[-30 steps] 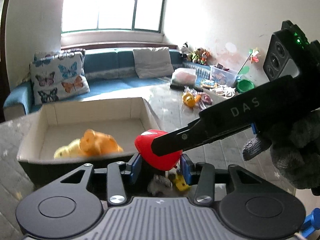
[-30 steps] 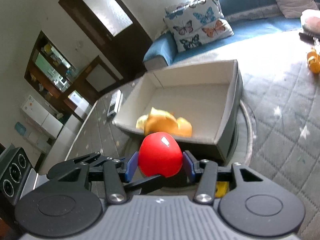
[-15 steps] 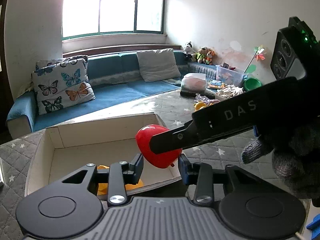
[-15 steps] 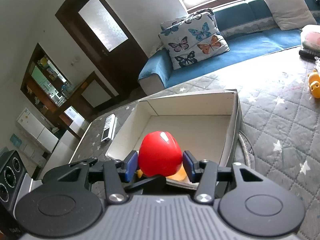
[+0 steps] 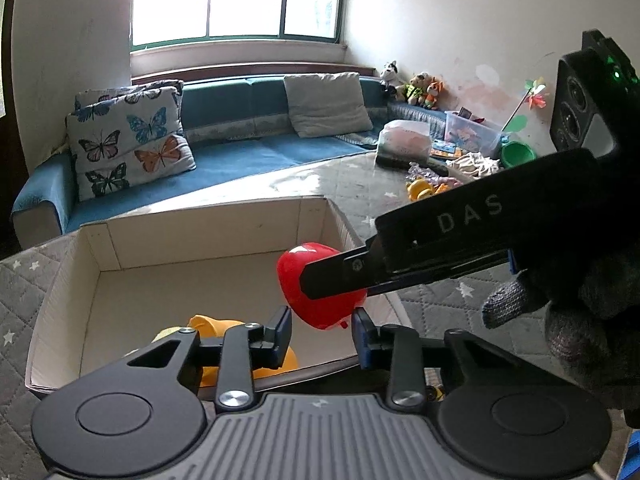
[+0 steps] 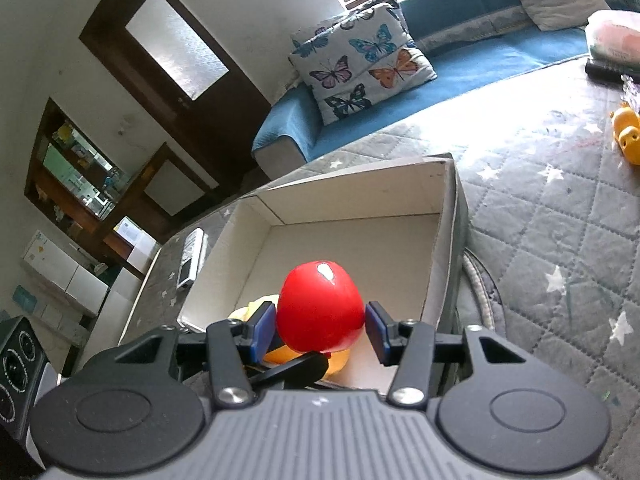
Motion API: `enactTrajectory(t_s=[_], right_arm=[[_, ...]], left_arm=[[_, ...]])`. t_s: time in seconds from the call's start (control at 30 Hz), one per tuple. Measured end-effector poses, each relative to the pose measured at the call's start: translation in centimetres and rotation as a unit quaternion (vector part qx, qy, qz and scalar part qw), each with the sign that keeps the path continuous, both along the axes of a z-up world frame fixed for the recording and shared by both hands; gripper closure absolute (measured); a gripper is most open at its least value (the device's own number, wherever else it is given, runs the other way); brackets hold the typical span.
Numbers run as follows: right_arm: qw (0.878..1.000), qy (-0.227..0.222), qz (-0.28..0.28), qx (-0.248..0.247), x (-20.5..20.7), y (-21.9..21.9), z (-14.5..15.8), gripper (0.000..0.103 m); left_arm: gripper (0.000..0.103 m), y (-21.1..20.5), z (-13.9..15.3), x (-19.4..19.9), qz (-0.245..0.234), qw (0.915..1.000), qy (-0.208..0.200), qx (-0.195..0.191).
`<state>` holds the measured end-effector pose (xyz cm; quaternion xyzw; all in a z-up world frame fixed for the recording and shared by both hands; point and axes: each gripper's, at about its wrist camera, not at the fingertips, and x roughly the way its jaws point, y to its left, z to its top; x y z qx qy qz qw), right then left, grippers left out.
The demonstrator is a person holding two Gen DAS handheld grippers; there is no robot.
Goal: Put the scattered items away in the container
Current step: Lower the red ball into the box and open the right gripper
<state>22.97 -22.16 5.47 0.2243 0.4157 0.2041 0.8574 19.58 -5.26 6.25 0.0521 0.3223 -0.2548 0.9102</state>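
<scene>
Left wrist view. The left hand-held gripper (image 5: 320, 330) has its blue pads apart and nothing between them; the jaws are closing. Just ahead of and above its tips hangs a red toy apple (image 5: 316, 292), gripped by the right hand-held gripper (image 5: 336, 280), whose black finger reaches in from the right and covers part of the apple. A grey-gloved hand (image 5: 560, 312) holds that tool at the right edge. Beyond and below the tips lies an open cardboard box (image 5: 200, 228) with pale inner walls. A yellow-orange soft toy (image 5: 212, 326) lies in its near part, partly hidden behind the left finger. Further out to the right, a yellow toy (image 5: 420, 190) and other clutter lie on the grey quilted surface (image 5: 360, 172). A blue sofa with a butterfly cushion (image 5: 128, 148) stands behind.

Right wrist view. The right hand-held gripper (image 6: 320, 330) is at a medium width, both blue pads pressed on the sides of the red toy apple (image 6: 320, 308). The apple hangs over the near part of the cardboard box (image 6: 344, 196). The yellow-orange soft toy (image 6: 256, 306) shows below and left of the apple, inside the box. Left of the box lies a white remote (image 6: 191, 258). Far right, a yellow toy (image 6: 628, 138) rests on the quilted surface (image 6: 560, 220).
</scene>
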Motion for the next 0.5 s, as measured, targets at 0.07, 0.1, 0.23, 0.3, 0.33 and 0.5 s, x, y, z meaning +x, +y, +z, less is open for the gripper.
enactTrajectory(t_s=[0.07,0.1,0.23,0.3,0.33,0.5], right_arm=[[1.000,0.004,-0.003,-0.003,0.30,0.03,-0.36,0.054],[1.000,0.006,-0.004,-0.005,0.44,0.05,-0.53,0.054],[1.000,0.010,-0.004,-0.015,0.81,0.20,-0.95,0.053],[1.000,0.011,-0.003,-0.020,0.88,0.36,-0.99,0.053],[1.000,0.010,-0.003,-0.023,0.88,0.46,-0.98,0.053],[1.000,0.006,-0.005,-0.030,0.74,0.70,-0.76,0.053]], left_arm=[[0.067,0.02,-0.24,0.20,0.004,1.0000,0.004,0.003],[0.067,0.07,-0.35,0.27,0.006,1.0000,0.005,0.005],[0.067,0.28,-0.61,0.33,0.009,0.9999,0.008,0.007],[0.067,0.34,-0.73,0.39,0.011,0.9998,0.010,0.008],[0.067,0.35,-0.77,0.38,0.012,0.9998,0.011,0.009],[0.067,0.58,-0.75,0.13,0.019,0.9997,0.011,0.012]])
